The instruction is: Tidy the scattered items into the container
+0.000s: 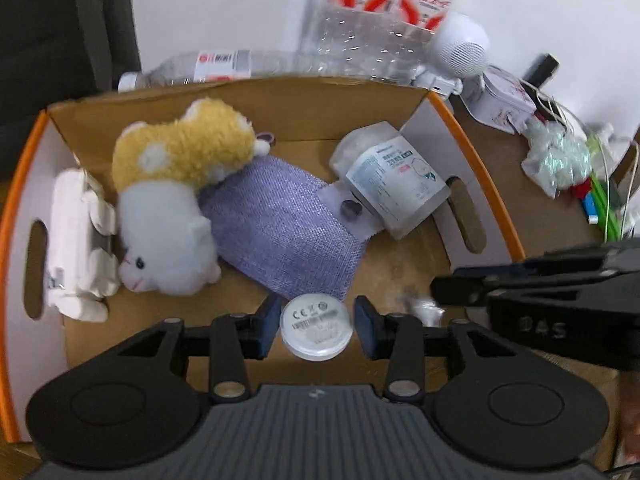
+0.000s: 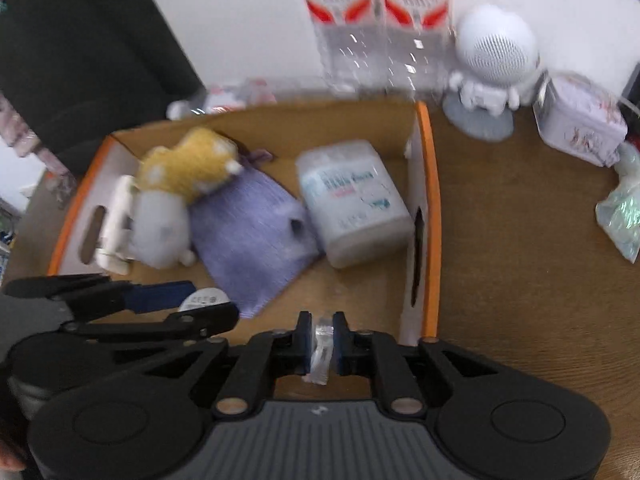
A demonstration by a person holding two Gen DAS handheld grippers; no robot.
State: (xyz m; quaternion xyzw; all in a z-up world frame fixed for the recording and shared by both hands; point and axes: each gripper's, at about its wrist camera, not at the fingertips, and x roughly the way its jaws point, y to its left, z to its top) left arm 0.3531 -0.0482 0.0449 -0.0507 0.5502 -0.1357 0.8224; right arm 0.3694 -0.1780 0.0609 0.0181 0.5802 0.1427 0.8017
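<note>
An orange-rimmed cardboard box (image 1: 476,152) holds a yellow and white plush toy (image 1: 172,184), a purple cloth pouch (image 1: 280,224), a clear labelled tub (image 1: 394,184) and a white folded gadget (image 1: 76,240). My left gripper (image 1: 316,326) hovers over the box's near side; its pads sit just off either side of a round white disc (image 1: 316,328), with small gaps. My right gripper (image 2: 322,342) is shut on a small clear plastic-wrapped item (image 2: 322,350) above the box's (image 2: 426,184) near right corner. It also shows in the left wrist view (image 1: 432,304).
Behind the box stand clear water bottles (image 2: 380,20) and one lying bottle (image 1: 208,66). A white round speaker figure (image 2: 494,60), a white tin (image 2: 580,132) and a crinkly plastic bag (image 2: 624,216) sit on the wooden table right of the box.
</note>
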